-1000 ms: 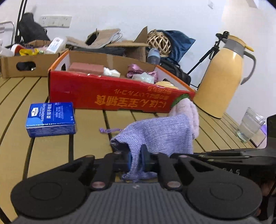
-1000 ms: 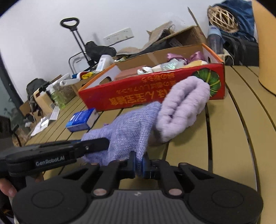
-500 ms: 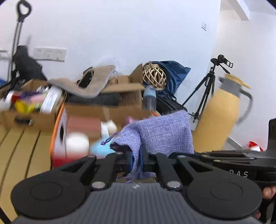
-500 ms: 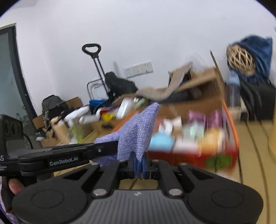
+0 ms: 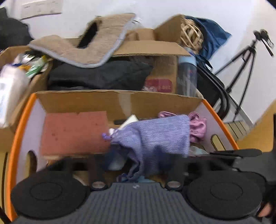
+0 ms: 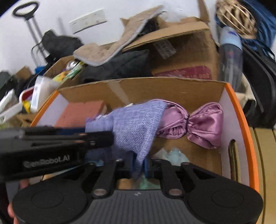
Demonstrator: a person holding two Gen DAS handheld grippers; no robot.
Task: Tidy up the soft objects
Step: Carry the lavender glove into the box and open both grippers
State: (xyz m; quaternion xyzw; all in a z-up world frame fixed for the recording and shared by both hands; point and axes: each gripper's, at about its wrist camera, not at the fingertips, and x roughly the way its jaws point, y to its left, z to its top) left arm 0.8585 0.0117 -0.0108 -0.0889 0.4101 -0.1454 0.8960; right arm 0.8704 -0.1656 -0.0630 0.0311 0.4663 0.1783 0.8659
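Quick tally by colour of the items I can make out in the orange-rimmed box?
Purple-blue knit pouch, hanging over the box between both opening claws: 1
Pink satin bundle: 1
Red-brown block: 1
Pale teal item, unclear: 1
Total: 4

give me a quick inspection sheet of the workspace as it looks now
surface: wooden slat table, only a strip visible right of the box
job's things: purple knit pouch hanging over the open orange box; satin pouch and pink block lying inside the box
clutter: tan mat draped over brown cartons, wicker ball, bottle
grippers: left gripper jaws opening, spread wide, pouch hanging loose between them; right gripper jaws opening, pouch edge between the pads
cables: nothing seen
surroundings: white wall with socket strip, tripod, trolley handle
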